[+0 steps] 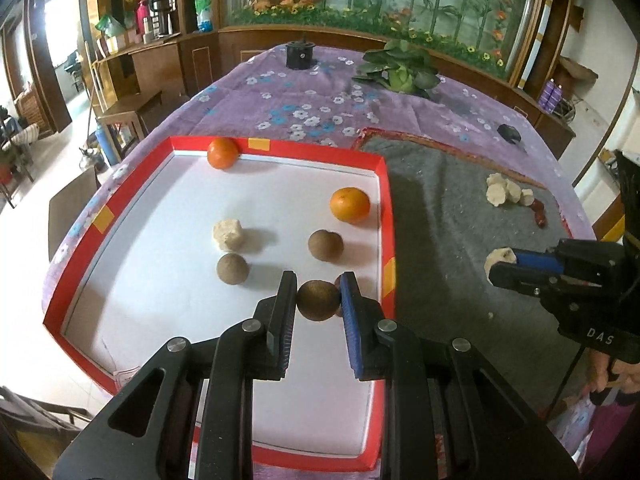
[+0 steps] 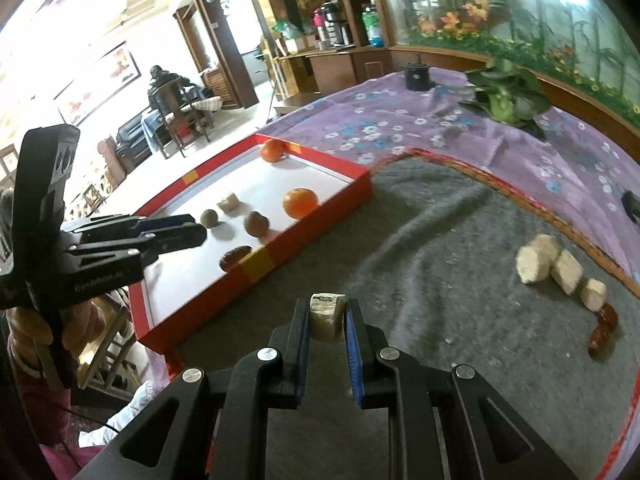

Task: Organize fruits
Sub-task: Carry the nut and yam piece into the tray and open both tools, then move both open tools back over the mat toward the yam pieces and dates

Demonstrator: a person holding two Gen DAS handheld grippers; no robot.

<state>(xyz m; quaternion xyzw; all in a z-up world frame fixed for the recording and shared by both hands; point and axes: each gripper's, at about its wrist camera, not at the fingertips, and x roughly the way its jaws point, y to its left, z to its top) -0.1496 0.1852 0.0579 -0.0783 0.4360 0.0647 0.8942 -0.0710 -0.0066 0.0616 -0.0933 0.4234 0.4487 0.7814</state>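
The sorting looks partly done. The red-rimmed tray (image 1: 74, 264), filling the left and centre of the left wrist view, already holds two oranges (image 1: 349, 205), two loose brown fruits (image 1: 325, 244), a pale chunk (image 1: 228, 234) and a dark date. The left hand-held gripper (image 1: 319, 298) is clamped on a third brown fruit (image 1: 318, 300) above the tray. The right hand-held gripper (image 2: 328, 316) grips a pale piece (image 2: 327, 314) over the grey mat (image 2: 440, 240). Still on the mat at right: three pale pieces (image 2: 536, 264) and red dates (image 2: 602, 330).
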